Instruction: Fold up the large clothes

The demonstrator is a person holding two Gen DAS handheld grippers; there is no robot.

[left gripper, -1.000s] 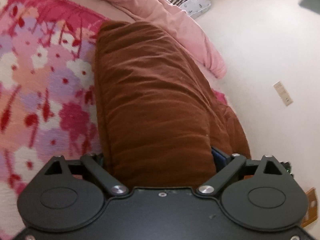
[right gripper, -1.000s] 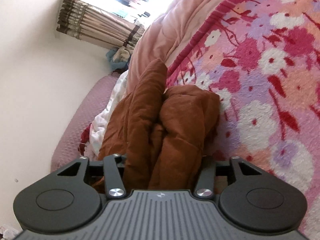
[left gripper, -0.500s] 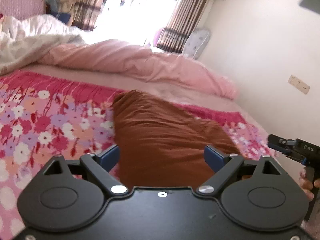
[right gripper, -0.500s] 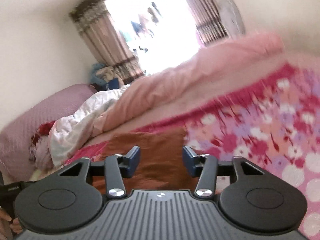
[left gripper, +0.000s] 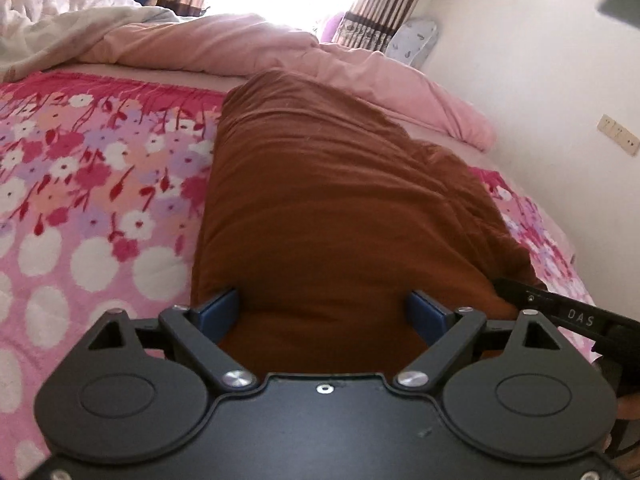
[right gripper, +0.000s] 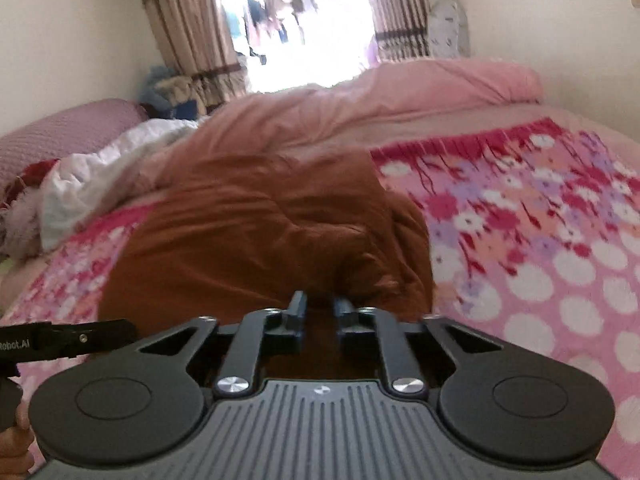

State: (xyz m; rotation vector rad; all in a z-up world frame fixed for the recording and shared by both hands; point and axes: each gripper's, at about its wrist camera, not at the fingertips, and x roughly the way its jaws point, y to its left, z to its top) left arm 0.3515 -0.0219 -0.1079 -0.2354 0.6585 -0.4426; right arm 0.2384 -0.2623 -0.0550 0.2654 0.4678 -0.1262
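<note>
Soft, matt brown cloth garment [left gripper: 344, 216] lies on a fuzzy floral blanket [left gripper: 92, 184]; matt black plastic claws.

A rust-brown garment [left gripper: 344, 216] is seen folded into a long, thick bundle. It is laid on the flowered bedspread [left gripper: 92, 184], its surface softly creased

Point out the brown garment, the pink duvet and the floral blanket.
brown garment [left gripper: 340, 208]: left wrist view, middle of its top fold.
pink duvet [left gripper: 208, 46]: left wrist view, its bunched ridge.
floral blanket [left gripper: 92, 184]: left wrist view, flowered part.

Floral blanket [left gripper: 100, 184], pink quilt [left gripper: 248, 52], curtains [right gripper: 188, 28], wall socket [left gripper: 618, 135].
</note>
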